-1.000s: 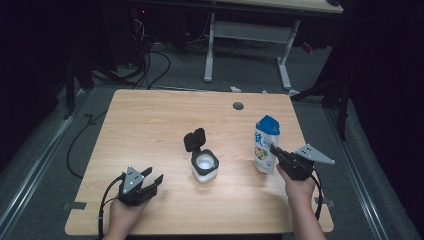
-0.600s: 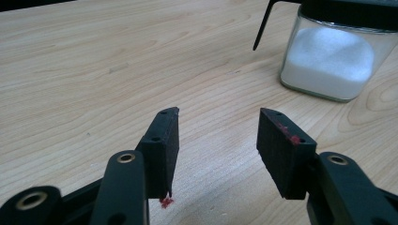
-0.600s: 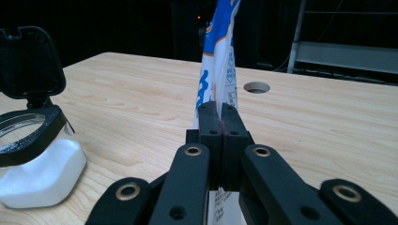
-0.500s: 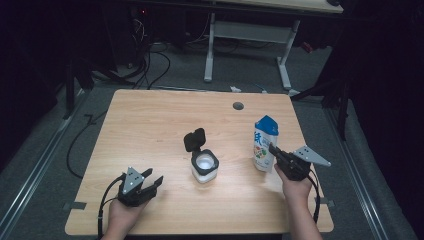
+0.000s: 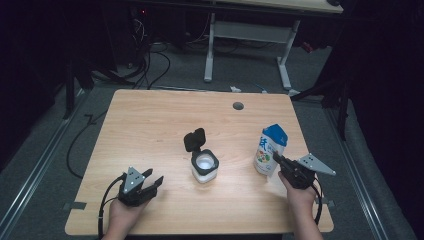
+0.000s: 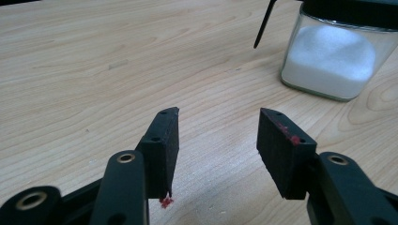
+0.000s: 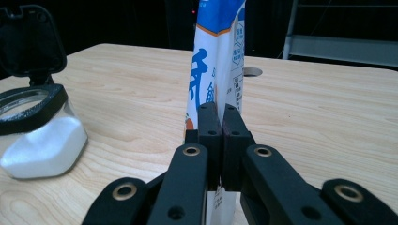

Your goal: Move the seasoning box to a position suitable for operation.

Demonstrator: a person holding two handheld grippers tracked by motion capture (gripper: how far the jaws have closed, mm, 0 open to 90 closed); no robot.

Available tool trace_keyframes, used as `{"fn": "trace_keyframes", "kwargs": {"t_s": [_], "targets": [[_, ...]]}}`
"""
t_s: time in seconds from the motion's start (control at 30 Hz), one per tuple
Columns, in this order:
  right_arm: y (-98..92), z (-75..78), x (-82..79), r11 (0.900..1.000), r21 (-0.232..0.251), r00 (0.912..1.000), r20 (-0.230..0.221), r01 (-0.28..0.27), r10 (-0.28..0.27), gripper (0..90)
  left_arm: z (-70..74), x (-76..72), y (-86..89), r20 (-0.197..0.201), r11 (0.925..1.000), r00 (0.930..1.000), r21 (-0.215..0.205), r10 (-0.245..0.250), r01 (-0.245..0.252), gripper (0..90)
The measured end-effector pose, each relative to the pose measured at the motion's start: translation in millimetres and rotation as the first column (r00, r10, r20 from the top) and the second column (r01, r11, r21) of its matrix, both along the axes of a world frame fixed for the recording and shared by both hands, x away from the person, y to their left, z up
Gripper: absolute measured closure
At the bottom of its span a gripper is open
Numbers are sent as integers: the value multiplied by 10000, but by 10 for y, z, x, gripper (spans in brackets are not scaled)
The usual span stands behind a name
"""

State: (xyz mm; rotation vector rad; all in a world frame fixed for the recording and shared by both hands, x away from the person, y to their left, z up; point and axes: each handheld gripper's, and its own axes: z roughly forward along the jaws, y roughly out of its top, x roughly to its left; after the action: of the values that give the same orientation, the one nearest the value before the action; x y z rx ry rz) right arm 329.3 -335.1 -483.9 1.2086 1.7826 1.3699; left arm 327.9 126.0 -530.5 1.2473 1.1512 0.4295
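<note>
Right gripper point(image 7: 219, 123) jaws pinched on the rear seam of the white-and-blue standing pouch point(image 5: 269, 149), long axis upright near the wooden table's point(image 5: 150, 125) right edge; left gripper point(image 5: 150, 181) jaws apart, empty, near the front edge.

Pouch point(image 5: 270, 150) upright, your right side.
White-and-blue pouch, standing on the surface; glass jar point(image 5: 204, 167) of white powder, lid flipped open, centre.

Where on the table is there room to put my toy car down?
The far half of the table, behind the open jar and back to the small round hole, is bare. So is the left side beyond the left tongs. It is crowded between the jar and the pouch pinched by the right tongs.
</note>
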Motion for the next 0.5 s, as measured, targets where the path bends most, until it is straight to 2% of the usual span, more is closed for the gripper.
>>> {"fn": "trace_keyframes", "kwargs": {"t_s": [0.2, 0.5], "targets": [[-10, -9, -50, 10000, -29, 10000, 8, 58, -58, 829, -3, -6, -7, -21, 10000, 10000, 13, -44, 44, 495], [-28, -29, -86, 9990, -149, 9988, -240, 416, -420, 655, -6, -2, -24, -65, 9999, 9999, -76, -83, 82, 494]]}}
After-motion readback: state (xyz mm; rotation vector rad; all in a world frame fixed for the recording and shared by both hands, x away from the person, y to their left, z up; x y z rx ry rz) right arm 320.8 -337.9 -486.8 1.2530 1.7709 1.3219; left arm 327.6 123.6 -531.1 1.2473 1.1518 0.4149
